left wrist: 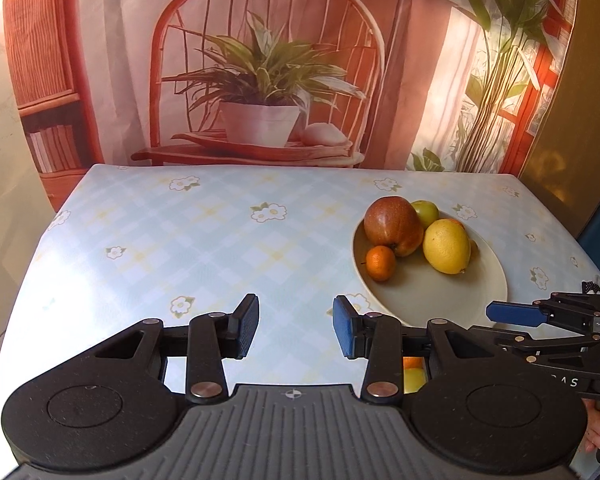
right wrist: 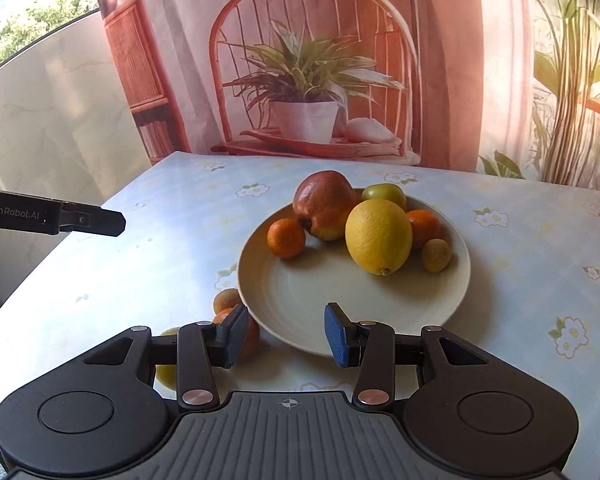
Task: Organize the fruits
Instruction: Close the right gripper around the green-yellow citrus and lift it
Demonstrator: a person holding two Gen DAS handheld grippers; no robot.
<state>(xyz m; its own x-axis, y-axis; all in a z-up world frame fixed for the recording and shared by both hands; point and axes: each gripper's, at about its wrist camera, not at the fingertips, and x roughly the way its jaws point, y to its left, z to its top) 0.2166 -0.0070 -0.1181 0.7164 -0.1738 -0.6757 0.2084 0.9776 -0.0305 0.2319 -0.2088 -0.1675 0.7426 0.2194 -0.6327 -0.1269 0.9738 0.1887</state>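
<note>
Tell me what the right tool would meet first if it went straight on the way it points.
Probably the round cream plate: the right tool, open and empty, aims at its bare near part, short of the yellow lemon. Depth is uncertain.

Orange [right wrist: 249, 334] at plate's [right wrist: 284, 296] 7 o'clock: half hidden behind right gripper's left finger [right wrist: 232, 336]. Yellow fruit [right wrist: 166, 372] further toward 7: mostly behind linkage, kind unclear. In left view, same two fruits [left wrist: 414, 374] glimpsed only through gap in gripper arm. Plate's near rim covered there by finger [left wrist: 346, 330] and right gripper [left wrist: 512, 314]. Small orange on plate behind lemon [left wrist: 446, 246]: sliver only. Hand [left wrist: 598, 428] cut by frame at 4 o'clock.
</note>
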